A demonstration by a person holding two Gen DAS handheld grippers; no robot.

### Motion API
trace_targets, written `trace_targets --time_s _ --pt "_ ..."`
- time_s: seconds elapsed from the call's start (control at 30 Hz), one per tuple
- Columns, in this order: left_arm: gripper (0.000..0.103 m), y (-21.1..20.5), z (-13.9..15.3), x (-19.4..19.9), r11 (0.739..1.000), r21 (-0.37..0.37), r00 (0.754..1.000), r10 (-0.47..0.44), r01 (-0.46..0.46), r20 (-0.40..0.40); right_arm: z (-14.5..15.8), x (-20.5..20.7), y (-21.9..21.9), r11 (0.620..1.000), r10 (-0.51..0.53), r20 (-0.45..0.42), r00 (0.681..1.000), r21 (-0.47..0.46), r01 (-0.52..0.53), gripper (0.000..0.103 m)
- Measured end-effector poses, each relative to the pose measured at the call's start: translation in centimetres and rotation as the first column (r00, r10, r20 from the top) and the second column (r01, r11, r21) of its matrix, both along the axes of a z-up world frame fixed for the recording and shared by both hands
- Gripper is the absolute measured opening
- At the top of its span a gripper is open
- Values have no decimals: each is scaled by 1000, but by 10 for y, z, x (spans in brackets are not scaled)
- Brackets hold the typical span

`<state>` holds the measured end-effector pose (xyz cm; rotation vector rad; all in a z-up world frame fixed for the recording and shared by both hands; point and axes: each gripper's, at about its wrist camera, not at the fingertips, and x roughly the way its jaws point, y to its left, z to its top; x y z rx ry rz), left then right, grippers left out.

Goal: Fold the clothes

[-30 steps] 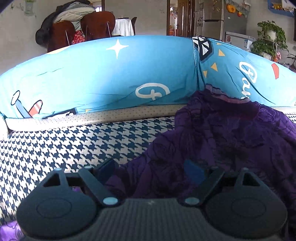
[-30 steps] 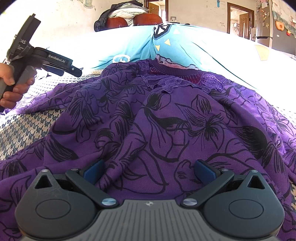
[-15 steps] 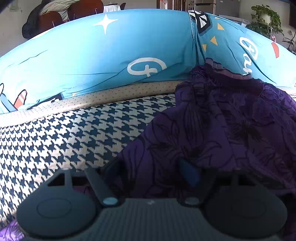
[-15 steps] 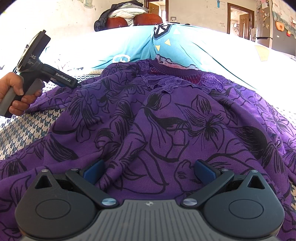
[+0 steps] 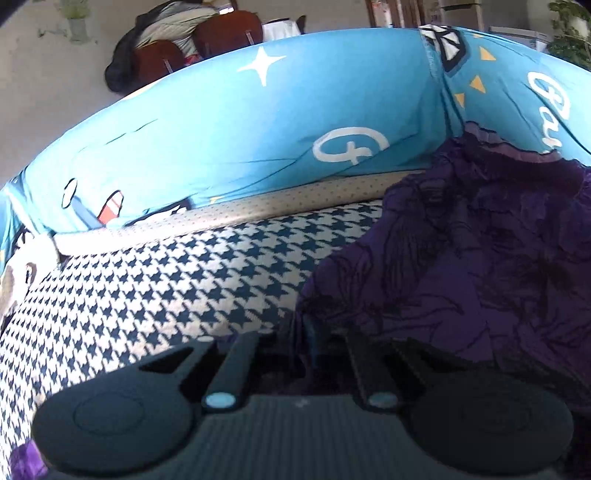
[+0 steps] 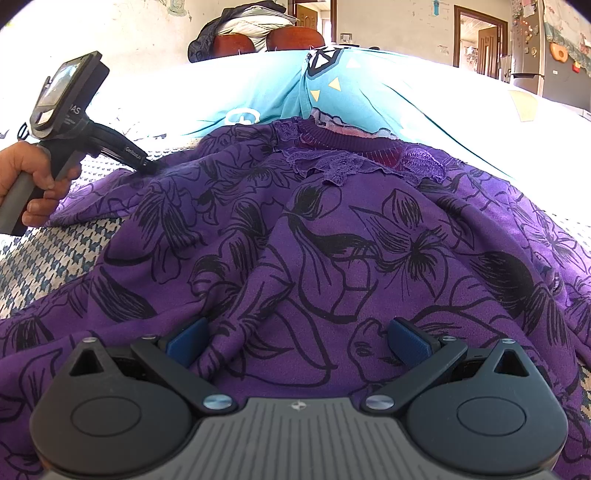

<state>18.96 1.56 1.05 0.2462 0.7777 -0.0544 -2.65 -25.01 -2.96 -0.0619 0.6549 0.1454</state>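
A purple top with a black flower print (image 6: pixel 332 236) lies spread on the houndstooth sofa seat (image 5: pixel 166 280), its lace collar (image 6: pixel 354 162) at the far side. My left gripper (image 5: pixel 304 336) has its jaws closing tight on the garment's left edge (image 5: pixel 369 280). In the right wrist view the left gripper (image 6: pixel 149 168), held by a hand (image 6: pixel 33 184), bites the fabric near the left shoulder. My right gripper (image 6: pixel 299 343) stands open low over the garment's near part, its blue pads (image 6: pixel 186 341) wide apart with cloth bulging between them, not pinched.
A blue printed cushion cover (image 5: pixel 258 140) runs along the sofa back right behind the collar. Bare houndstooth seat lies left of the garment. Wooden chairs piled with clothes (image 6: pixel 258 33) stand behind the sofa, a doorway (image 6: pixel 484 44) and fridge further right.
The left gripper's jaws went from wide open to shut on the garment's left edge, and it tipped down toward the seat. The right gripper kept still and open.
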Motion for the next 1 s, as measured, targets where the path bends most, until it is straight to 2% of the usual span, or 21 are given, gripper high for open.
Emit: trace_targets --time_s 0.2,0.3,0.4,0.47,0.53,0.67,0.73,0.83,0.9,1.0 --pt "8 8 -10 6 984 87 987 160 -157 -21 1 2 1 1000 0 -9 1000 -4 0 103" --pt "9 9 -1 5 981 53 982 187 -185 -31 5 4 1 1000 7 -22 1000 -4 -7 103" --pt "19 5 8 1 981 44 982 189 -189 -7 11 8 0 999 37 -27 999 0 -37 102" --pt "34 0 15 -1 984 23 984 176 -176 5 19 9 3 997 74 -5 997 -9 -74 98" --pt "41 -8 19 -4 987 7 987 160 -160 15 27 10 4 994 109 21 994 -10 -108 97" --pt "58 -23 26 -9 990 -28 990 137 -136 26 44 18 -6 988 144 57 988 56 -147 97" --pt "61 -33 29 -12 991 -59 993 120 -119 21 51 25 -14 986 140 59 988 88 -145 95" --pt "76 -49 32 -19 992 -96 996 85 -83 17 58 40 -32 985 103 39 994 138 -107 85" --pt "79 -62 35 -25 993 -109 999 47 -44 26 61 50 -43 984 65 30 997 163 -69 75" --pt "88 -81 35 -33 991 -130 1000 -11 15 26 65 62 -58 985 14 29 999 172 -19 67"
